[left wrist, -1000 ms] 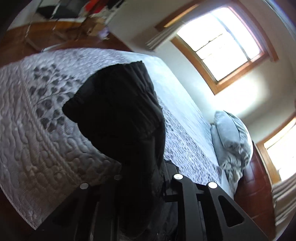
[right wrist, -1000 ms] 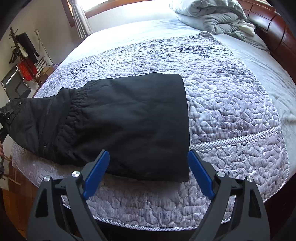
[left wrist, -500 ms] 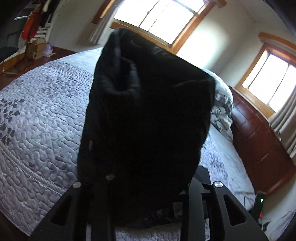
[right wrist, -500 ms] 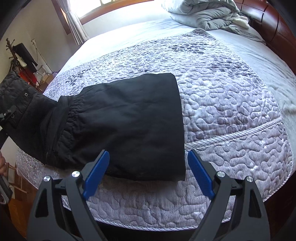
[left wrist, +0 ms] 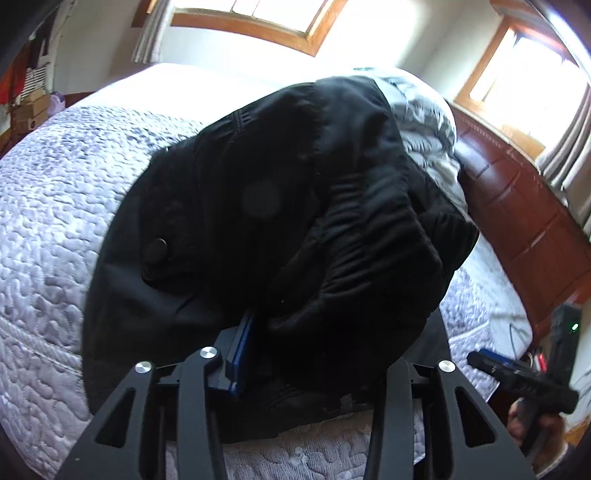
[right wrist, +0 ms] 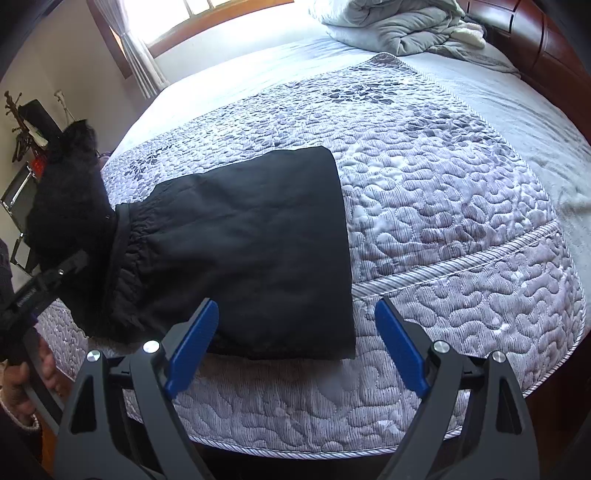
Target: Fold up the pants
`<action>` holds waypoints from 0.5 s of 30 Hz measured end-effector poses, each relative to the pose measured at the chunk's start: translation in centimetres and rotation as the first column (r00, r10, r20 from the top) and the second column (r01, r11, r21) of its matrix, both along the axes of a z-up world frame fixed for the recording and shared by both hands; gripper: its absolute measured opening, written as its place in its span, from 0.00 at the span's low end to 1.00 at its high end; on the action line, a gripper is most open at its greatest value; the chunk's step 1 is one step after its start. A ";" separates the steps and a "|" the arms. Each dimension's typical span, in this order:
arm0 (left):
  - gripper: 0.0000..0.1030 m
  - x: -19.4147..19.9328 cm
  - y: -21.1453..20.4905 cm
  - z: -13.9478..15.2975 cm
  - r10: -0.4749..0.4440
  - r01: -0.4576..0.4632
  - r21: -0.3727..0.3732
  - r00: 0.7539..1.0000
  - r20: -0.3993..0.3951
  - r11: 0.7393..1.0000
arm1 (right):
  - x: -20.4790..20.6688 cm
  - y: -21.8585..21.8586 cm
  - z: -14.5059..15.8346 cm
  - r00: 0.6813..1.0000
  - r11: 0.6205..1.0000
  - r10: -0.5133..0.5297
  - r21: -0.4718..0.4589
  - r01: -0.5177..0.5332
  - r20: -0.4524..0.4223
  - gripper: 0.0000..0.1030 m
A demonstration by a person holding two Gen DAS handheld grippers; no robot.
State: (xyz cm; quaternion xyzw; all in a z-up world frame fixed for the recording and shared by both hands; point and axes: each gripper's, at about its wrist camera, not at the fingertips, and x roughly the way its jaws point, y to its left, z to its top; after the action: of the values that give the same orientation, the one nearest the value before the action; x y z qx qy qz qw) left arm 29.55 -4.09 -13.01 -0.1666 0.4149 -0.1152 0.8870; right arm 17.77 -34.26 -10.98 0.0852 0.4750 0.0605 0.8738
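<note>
Left tongs (left wrist: 291, 354) clamp pants (right wrist: 240, 243); right tongs (right wrist: 295, 350) agape.

I count one pair of black padded pants (right wrist: 240, 240). Two sets of black tongs with blue pads: left tongs (left wrist: 317, 354), right tongs (right wrist: 295, 354). One bed with a lilac quilted cover (right wrist: 443, 192). One heap of crumpled grey bedding (right wrist: 399, 26). Two wood-framed windows (left wrist: 258, 22) in the left view. One dark wooden headboard (left wrist: 524, 206).
</note>
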 end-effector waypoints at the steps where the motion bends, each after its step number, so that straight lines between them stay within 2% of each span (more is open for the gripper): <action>1: 0.41 0.1 0.0 -0.4 -0.008 0.008 0.008 1.000 -0.010 1.000 | 0.0 0.0 0.0 1.000 1.000 0.001 0.001 -0.001 0.001 0.84; 3: 0.45 0.2 -0.8 -0.9 -0.019 0.019 0.021 1.000 -0.023 1.000 | 0.0 0.1 0.1 1.000 1.000 0.005 -0.001 -0.005 0.002 0.84; 4: 0.51 0.2 -1.1 -1.0 -0.030 0.031 0.025 0.999 -0.029 0.999 | 0.0 0.2 0.1 1.000 1.000 0.005 -0.002 -0.005 0.002 0.84; 6: 0.57 0.0 -3.3 -0.2 -0.056 0.058 0.034 0.997 -0.052 0.998 | 0.1 0.3 0.1 1.000 1.000 0.007 -0.001 -0.007 0.002 0.84; 8: 0.64 0.2 -3.7 -0.8 -0.091 0.094 0.052 0.994 -0.066 0.994 | 0.2 0.3 0.1 1.000 1.000 0.007 0.001 -0.007 0.002 0.84; 10: 0.78 -0.3 -4.5 -1.0 -0.122 0.127 0.068 0.990 -0.076 0.990 | 0.3 0.3 0.1 1.000 1.000 0.009 0.008 -0.009 0.003 0.84; 11: 0.82 -0.5 -4.6 -1.0 -0.139 0.145 0.072 0.987 -0.080 0.987 | 0.3 0.3 0.2 1.000 1.000 0.009 0.012 -0.009 0.004 0.84; 13: 0.92 -1.0 -4.5 -1.0 -0.151 0.157 0.060 0.985 -0.086 0.986 | 0.4 0.4 0.3 1.000 1.000 0.010 0.027 -0.011 0.006 0.84; 15: 0.94 -1.6 -4.0 -0.5 -0.138 0.140 0.013 0.986 -0.092 0.990 | 0.5 0.4 0.5 1.000 0.999 0.009 0.049 -0.009 0.009 0.85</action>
State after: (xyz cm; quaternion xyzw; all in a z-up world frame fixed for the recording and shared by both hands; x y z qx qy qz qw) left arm 27.94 -8.10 -13.55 -0.1336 0.4666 -0.1648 0.8586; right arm 18.26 -33.85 -10.46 0.1042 0.4699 0.0765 0.8732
